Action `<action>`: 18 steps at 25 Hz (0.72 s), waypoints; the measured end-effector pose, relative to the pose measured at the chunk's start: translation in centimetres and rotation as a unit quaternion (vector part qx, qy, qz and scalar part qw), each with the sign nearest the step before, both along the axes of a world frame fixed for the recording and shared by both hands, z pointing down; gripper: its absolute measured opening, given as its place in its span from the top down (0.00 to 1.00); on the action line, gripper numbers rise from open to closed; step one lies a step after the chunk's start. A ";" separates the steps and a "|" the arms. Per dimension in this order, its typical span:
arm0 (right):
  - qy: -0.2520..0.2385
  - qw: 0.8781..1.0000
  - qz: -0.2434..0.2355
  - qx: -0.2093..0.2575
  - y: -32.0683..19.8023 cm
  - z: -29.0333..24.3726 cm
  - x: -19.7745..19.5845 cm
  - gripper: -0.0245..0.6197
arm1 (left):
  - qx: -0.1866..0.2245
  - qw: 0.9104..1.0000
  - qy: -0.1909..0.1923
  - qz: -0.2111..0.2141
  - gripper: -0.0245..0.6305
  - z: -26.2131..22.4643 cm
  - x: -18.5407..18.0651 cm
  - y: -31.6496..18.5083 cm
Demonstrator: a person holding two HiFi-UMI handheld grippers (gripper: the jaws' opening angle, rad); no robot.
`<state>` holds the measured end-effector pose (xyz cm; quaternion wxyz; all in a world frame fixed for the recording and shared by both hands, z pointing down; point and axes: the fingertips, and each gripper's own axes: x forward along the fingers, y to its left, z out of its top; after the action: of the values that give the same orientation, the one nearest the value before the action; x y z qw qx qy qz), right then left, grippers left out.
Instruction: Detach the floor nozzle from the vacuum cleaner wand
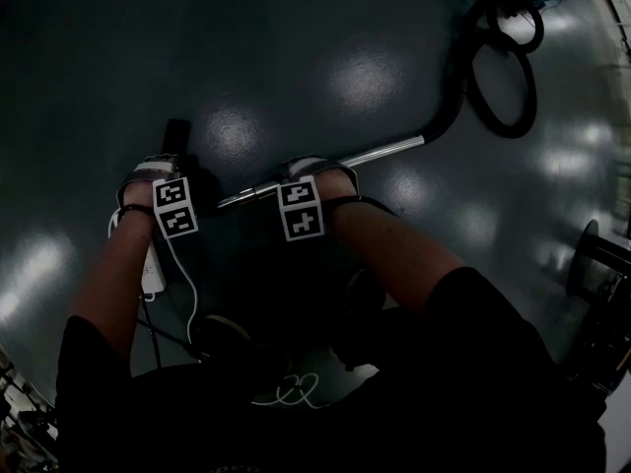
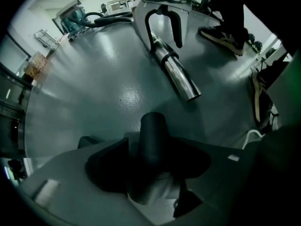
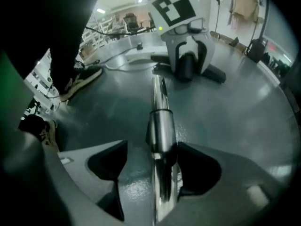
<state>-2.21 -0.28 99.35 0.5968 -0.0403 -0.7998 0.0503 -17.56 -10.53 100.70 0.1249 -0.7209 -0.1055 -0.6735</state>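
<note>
The chrome wand (image 1: 335, 163) lies on the dark floor, and its open end (image 2: 188, 91) is apart from the black neck of the floor nozzle (image 2: 153, 133). My left gripper (image 2: 153, 160) points down over that neck, jaws wide, the neck standing between them. In the head view it is at the left (image 1: 161, 172), with the nozzle (image 1: 177, 134) just beyond it. My right gripper (image 3: 153, 157) straddles the wand (image 3: 161, 126); the tube rests by the right jaw and a gap shows at the left jaw. Each gripper shows in the other's view: the right (image 2: 162, 18), the left (image 3: 188, 55).
A black hose (image 1: 498, 92) runs from the wand's far end and coils at the upper right. The person's shoes (image 2: 222, 34) stand close behind the grippers. A white cable (image 1: 286, 392) lies by the feet. A dark stand base (image 1: 592, 254) is at the right edge.
</note>
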 end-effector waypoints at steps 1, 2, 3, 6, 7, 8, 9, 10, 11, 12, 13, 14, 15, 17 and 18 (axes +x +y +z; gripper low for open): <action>-0.010 1.000 0.005 -0.009 0.1 -0.8 0.1 0.45 | -0.012 1.000 0.005 -0.010 0.51 -0.8 0.0 0.2; -0.017 1.000 0.012 -0.014 0.1 -1.8 0.3 0.42 | -0.019 0.999 0.014 -0.022 0.50 -1.8 0.2 0.1; -0.025 0.999 0.021 -0.013 -0.1 -3.2 0.6 0.41 | -0.021 0.998 0.030 -0.041 0.50 -3.4 0.5 -0.1; -0.060 0.996 0.070 0.006 -0.2 -10.2 1.2 0.40 | -0.015 0.980 0.129 -0.151 0.50 -11.6 1.9 -0.6; -0.081 0.992 0.100 0.011 0.1 -13.4 1.4 0.40 | -0.013 0.964 0.175 -0.201 0.50 -15.6 2.3 -0.5; -0.104 0.985 0.140 0.013 0.3 -17.0 1.8 0.40 | -0.009 0.942 0.220 -0.252 0.50 -19.9 2.4 -0.2; -0.127 0.974 0.187 0.013 0.4 -20.6 2.5 0.40 | -0.002 0.917 0.262 -0.301 0.51 -24.4 2.3 0.0; -0.147 0.960 0.238 0.012 0.4 -24.3 3.5 0.40 | 0.007 0.891 0.295 -0.345 0.51 -28.8 1.8 0.4; -0.162 0.944 0.288 0.011 0.5 -27.8 4.6 0.40 | 0.014 0.868 0.319 -0.381 0.51 -33.0 1.2 1.0; -0.173 0.927 0.333 0.009 0.9 -31.1 5.9 0.40 | 0.019 0.849 0.332 -0.410 0.51 -36.9 0.6 1.9; -0.179 0.912 0.369 0.008 1.6 -34.4 7.1 0.40 | 0.022 0.835 0.339 -0.433 0.51 -40.5 0.1 3.1; -0.183 0.899 0.397 0.006 2.5 -37.5 8.1 0.40 | 0.022 0.825 0.340 -0.451 0.51 -44.1 -0.3 4.5; -0.185 0.889 0.419 0.005 3.4 -40.6 8.9 0.40 | 0.022 0.818 0.338 -0.465 0.51 -47.6 -0.5 6.0; -0.189 0.872 0.451 0.006 4.9 -46.5 9.9 0.40 | 0.025 0.811 0.330 -0.482 0.52 -54.3 -0.5 8.9; -0.194 0.865 0.463 0.005 5.4 -49.4 10.0 0.40 | 0.030 0.808 0.326 -0.490 0.53 -57.6 -0.4 10.2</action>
<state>7.82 5.17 49.97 0.3381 0.3289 -0.8263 0.3077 -18.01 -0.35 43.10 -0.1730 -0.8500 0.3286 -0.3737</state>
